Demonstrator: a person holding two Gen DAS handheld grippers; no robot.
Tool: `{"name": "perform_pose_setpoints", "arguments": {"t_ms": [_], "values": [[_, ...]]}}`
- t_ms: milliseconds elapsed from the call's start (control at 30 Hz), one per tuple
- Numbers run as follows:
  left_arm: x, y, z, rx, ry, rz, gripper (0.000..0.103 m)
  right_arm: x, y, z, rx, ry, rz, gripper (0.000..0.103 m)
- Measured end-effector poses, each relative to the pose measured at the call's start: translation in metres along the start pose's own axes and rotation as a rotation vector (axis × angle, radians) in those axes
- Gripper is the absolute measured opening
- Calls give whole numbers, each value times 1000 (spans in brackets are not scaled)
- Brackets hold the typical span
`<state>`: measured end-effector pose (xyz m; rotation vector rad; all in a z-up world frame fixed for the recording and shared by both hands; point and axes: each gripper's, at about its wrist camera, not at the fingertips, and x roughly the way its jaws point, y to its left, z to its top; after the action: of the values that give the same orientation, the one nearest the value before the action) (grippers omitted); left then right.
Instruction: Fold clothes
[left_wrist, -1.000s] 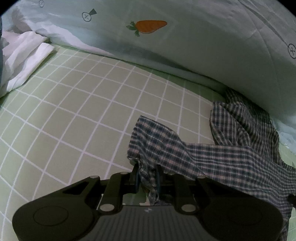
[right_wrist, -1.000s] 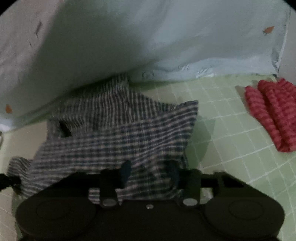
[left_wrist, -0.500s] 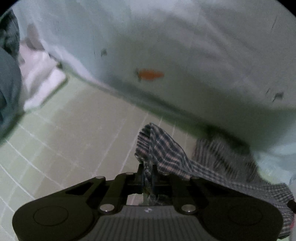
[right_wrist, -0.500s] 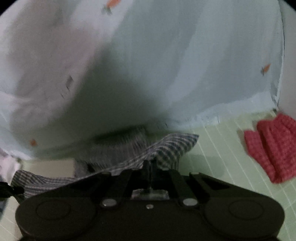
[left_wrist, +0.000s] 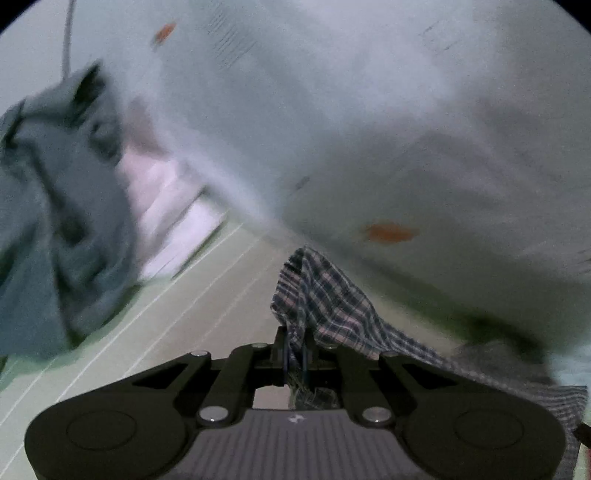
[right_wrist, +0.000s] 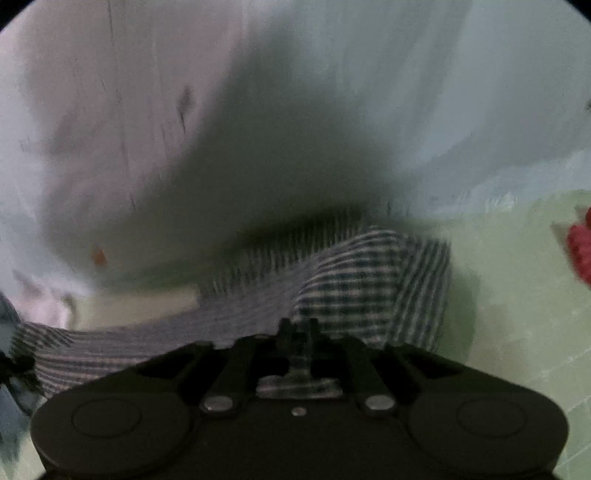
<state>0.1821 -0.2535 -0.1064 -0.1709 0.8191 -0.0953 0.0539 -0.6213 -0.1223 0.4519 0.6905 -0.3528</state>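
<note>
Cloth (left_wrist: 325, 295), checked, is pinched in both tongs. Left tongs (left_wrist: 295, 350) clamp one bunched edge, their jaws easing apart; right tongs (right_wrist: 298, 332) clamp another, jaws also opening. The cloth hangs between them above the green bed (left_wrist: 207, 295). Quilt (left_wrist: 369, 129) lies ahead, red garment (right_wrist: 580, 247) far right.
</note>
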Motion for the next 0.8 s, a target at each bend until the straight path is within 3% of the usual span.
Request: {"name": "perform_pose_setpoints", "arguments": {"t_ms": [67,100,133,167,200,233,467,567,700,800], "values": [[2,9,-4,-2,26,29,17,3,1,-2,7,33,-17,24],[4,13,-6,-3,39,43,22,-4,0,-3,11,20,-6,41],[0,16,-7,-4,41,46,36,-10,-1,-4,15,6,5,61],[-6,18,-9,-5,37,42,50,-18,-4,-5,15,-12,-5,68],[-12,19,-12,-6,35,34,54,-28,-8,-6,11,-26,-19,77],[-18,19,-16,-7,33,25,58,-37,-14,-9,13,-28,-31,80],[-75,-6,-68,52,119,-109,60,-116,-75,-51,103,1,-109,85],[-102,-15,-101,73,167,-177,61,-149,-103,-86,145,35,-69,82],[-135,-31,-154,114,241,-223,61,-166,-131,-137,261,126,34,54],[-154,-37,-193,134,295,-231,61,-171,-142,-173,305,204,75,52]]}}
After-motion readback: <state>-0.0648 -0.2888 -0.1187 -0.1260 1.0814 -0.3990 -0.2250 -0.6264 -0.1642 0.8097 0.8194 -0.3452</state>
